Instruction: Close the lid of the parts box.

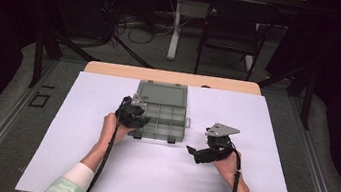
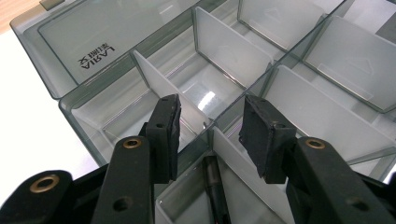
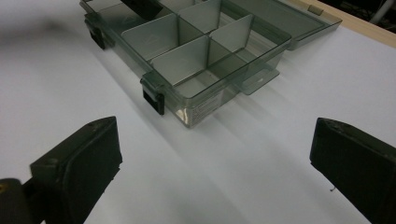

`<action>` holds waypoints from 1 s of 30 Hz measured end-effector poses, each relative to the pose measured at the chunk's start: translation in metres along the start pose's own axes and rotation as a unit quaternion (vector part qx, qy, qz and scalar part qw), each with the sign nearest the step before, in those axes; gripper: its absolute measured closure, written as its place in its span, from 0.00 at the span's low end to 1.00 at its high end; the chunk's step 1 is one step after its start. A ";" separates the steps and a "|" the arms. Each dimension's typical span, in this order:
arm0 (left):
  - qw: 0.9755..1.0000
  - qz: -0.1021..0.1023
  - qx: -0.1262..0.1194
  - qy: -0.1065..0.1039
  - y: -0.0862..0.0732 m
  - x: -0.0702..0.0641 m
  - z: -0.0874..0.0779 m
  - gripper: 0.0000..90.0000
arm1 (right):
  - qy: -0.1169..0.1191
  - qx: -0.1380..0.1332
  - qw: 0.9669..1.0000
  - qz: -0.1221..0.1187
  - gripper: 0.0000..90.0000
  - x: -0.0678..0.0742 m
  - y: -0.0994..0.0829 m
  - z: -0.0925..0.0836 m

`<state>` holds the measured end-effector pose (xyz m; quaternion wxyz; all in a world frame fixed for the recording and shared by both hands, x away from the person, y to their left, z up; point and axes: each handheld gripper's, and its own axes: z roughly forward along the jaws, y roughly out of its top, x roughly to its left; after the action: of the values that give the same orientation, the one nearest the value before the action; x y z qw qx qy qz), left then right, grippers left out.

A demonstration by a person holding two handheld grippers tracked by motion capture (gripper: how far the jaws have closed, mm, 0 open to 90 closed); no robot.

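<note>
1. Sitting open on the white surface (image 1: 197, 180) is a clear grey plastic organizer box (image 1: 161, 120) with white dividers, its flat lid (image 1: 161, 94) laid back toward the far edge
2. Black latches (image 3: 154, 100) hang on the near wall of the box, as seen in the right gripper view
3. Hovering over the box's near-left corner is the left tool (image 2: 210, 128), its two black jaws spread apart with nothing between them
4. A dark slim rod-like object (image 2: 215, 186) lies in the compartment just below the left tool; what it is cannot be told
5. Other compartments seen in the left gripper view hold nothing, and printed lettering (image 2: 97, 56) shows on the lid
6. Off to the right of the box, apart from it, the right tool (image 1: 197, 154) is held just above the surface with jaws wide apart and nothing in them
7. A hand (image 1: 112, 127) grips the left tool, with a pale green sleeve (image 1: 64, 189) behind it
</note>
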<state>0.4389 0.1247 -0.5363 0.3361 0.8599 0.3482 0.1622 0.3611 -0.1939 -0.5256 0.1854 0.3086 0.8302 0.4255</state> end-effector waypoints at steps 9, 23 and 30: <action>1.000 0.003 0.000 0.003 0.000 -0.001 0.000 0.63 | 0.000 -0.002 1.000 0.009 0.01 -0.015 0.016 0.009; 1.000 0.002 -0.003 -0.001 -0.001 0.000 0.001 0.63 | -0.020 0.018 1.000 0.015 0.00 -0.040 0.039 0.034; 1.000 0.000 -0.004 -0.004 -0.001 0.001 0.001 0.63 | -0.026 0.018 0.999 0.035 0.00 -0.055 0.048 0.048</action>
<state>0.4395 0.1255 -0.5375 0.3411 0.8594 0.3457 0.1600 0.4463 -0.1814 -0.5113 0.1863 0.3521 0.8210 0.4089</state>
